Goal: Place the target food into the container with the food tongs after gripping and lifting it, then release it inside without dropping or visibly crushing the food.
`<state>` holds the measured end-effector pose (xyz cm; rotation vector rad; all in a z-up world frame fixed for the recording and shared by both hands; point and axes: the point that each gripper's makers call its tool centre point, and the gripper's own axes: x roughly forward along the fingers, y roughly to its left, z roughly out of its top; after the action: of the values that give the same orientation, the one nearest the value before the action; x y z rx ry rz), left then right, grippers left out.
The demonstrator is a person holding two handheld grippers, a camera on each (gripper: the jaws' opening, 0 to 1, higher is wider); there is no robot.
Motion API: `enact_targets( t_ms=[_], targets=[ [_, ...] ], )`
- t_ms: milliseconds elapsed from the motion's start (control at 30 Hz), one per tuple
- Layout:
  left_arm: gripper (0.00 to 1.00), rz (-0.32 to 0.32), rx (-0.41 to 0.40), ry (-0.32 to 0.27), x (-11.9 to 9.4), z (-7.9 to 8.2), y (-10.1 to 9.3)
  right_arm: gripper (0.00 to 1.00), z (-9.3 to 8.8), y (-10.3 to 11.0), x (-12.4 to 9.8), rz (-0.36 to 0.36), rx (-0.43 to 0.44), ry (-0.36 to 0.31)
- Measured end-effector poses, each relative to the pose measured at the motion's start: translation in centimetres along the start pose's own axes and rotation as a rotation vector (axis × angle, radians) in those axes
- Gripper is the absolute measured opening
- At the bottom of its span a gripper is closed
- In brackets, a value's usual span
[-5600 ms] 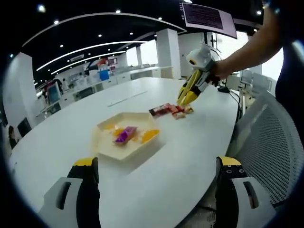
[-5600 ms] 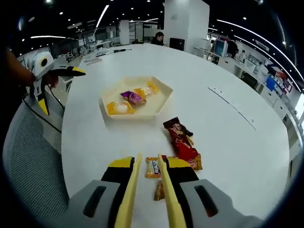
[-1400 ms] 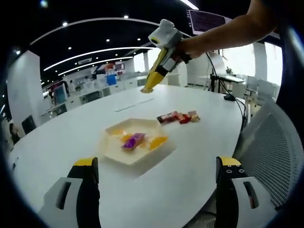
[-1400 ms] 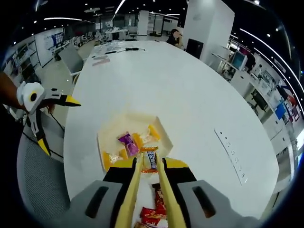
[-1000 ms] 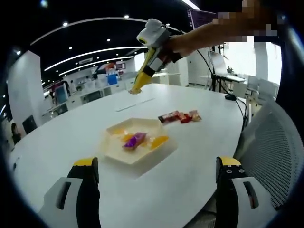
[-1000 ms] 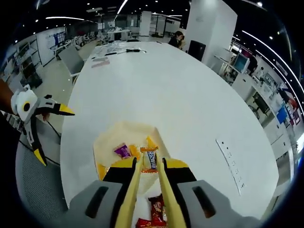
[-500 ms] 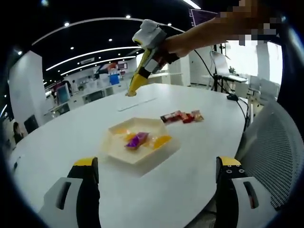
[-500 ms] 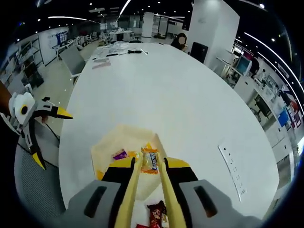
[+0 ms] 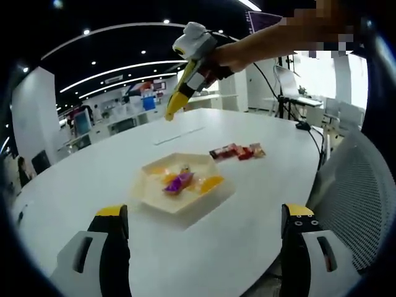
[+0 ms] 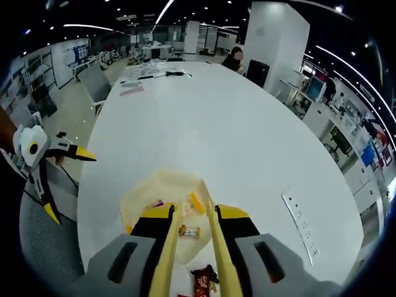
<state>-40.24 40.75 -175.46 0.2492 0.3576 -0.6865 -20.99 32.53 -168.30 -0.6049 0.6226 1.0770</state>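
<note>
A cream hexagonal tray sits on the white table and holds a purple wrapped candy and orange ones. My right gripper hangs high above the tray, tips pointing down. In the right gripper view its jaws stand slightly apart, and a small orange-wrapped candy bar shows below them over the tray, free of the jaws. The same bar shows just above the purple candy. My left gripper is wide open near the table edge, holding nothing.
Several red wrapped snacks lie on the table to the right of the tray. A grey mesh chair stands at the table's edge. A person's arm holds the right gripper. My left gripper shows off the table's left side.
The right gripper carried the candy bar from the snack pile to above the tray, then its jaws parted and the bar dropped away towards the tray. The left gripper stayed put.
</note>
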Motion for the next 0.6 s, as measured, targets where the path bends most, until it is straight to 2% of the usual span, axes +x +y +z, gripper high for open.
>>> enact_targets(
  t_ms=[267,600],
  targets=[
    [1.00,-0.005,-0.004,0.000,0.0,0.0,-0.1,0.26,-0.3,-0.4,-1.2,-0.015,-0.001,-0.014],
    [1.00,-0.021,-0.003,0.005,0.1,-0.2,-0.4,0.26,-1.2,-1.0,-3.7,-0.048,0.003,-0.037]
  ],
)
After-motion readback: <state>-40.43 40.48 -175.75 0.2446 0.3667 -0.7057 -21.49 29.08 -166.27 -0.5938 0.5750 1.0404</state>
